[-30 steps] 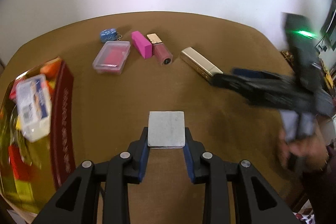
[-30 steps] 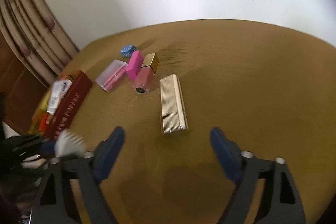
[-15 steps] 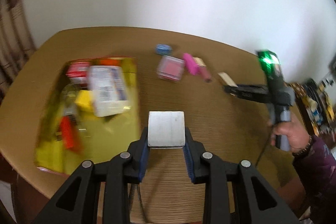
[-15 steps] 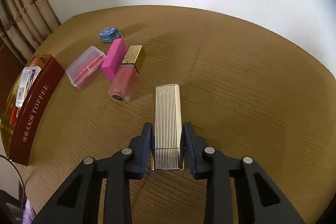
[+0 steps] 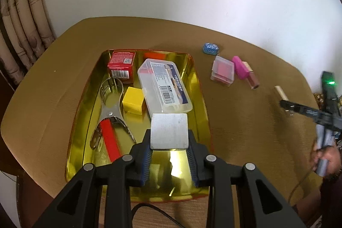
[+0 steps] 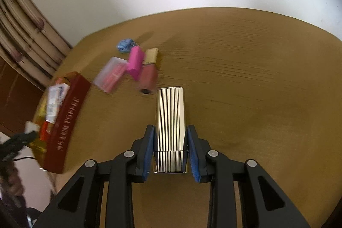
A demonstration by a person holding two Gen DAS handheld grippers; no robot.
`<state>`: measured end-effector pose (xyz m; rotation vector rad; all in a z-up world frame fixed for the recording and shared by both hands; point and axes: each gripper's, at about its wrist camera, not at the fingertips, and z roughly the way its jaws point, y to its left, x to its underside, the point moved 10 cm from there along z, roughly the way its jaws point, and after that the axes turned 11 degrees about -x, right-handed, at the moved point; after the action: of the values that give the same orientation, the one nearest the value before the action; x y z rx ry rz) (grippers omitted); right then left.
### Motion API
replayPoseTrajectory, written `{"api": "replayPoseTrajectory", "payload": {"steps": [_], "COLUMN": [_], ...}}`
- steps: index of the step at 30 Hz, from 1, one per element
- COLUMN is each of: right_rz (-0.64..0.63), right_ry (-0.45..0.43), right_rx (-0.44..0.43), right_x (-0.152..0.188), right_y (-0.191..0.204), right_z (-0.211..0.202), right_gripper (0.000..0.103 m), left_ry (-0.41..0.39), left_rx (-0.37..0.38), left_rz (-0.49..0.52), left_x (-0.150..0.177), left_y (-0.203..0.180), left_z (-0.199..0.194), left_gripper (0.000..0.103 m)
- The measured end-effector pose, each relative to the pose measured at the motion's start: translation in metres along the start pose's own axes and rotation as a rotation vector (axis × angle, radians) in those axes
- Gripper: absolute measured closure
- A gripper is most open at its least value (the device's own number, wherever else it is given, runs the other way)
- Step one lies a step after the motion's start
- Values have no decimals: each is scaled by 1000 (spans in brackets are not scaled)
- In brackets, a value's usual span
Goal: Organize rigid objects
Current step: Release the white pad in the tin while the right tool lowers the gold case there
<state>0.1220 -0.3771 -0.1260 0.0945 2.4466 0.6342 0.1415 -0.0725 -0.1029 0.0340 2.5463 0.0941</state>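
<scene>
My left gripper (image 5: 169, 138) is shut on a grey square block (image 5: 168, 130) and hangs over the near end of the gold tray (image 5: 198, 87). My right gripper (image 6: 170, 142) is shut on a ribbed gold case (image 6: 170, 112), gripping its near end, with the case pointing away over the brown table (image 6: 256, 89). In the left wrist view the right gripper (image 5: 286, 107) shows at the far right with the gold case (image 5: 281, 92) sticking out of it, and a hand (image 5: 327, 160) holds its handle.
The tray holds a red box (image 5: 121, 66), a labelled clear box (image 5: 164, 87), a yellow block (image 5: 133, 103) and a red-handled metal clamp (image 5: 109, 112). On the table lie a blue pouch (image 5: 210, 48), a clear pink-filled box (image 5: 223, 71), a magenta block (image 5: 240, 67) and a lip gloss (image 5: 252, 78).
My left gripper carried the grey block from above bare table to above the tray. My right gripper went from wide open to shut on the gold case.
</scene>
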Motion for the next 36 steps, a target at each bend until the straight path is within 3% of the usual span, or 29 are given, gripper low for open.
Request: {"api": "replayPoseTrajectory", "payload": {"steps": [5,11,19,23,31,36], "right_rz": [-7,-43,-113,-133,-172,-70], "right_ry": [-17,-13,38,78,176,191], "right_rx": [-66,-170,-296,-339,-345,-318], "right_x": [-11,-14,-12,-7,15,21], "right_y": [38,104,189,223,266,262], "right_z": [-5,7,27,44,89,114], "right_gripper": [75,75,75,75,75,75], "left_ry": [14,20,16,0,-84,-154], "left_rx": [-16,-87,-62,-47,-194,-279], "left_rz": [9,42,20,-43,-192,-260], "left_x": [4,13,14,14,29,37], "left_y": [-1,4,11,24,75,104], "left_z": [12,24,18,3,-39,-56], "left_gripper": [73,73,69,69,69,69]}}
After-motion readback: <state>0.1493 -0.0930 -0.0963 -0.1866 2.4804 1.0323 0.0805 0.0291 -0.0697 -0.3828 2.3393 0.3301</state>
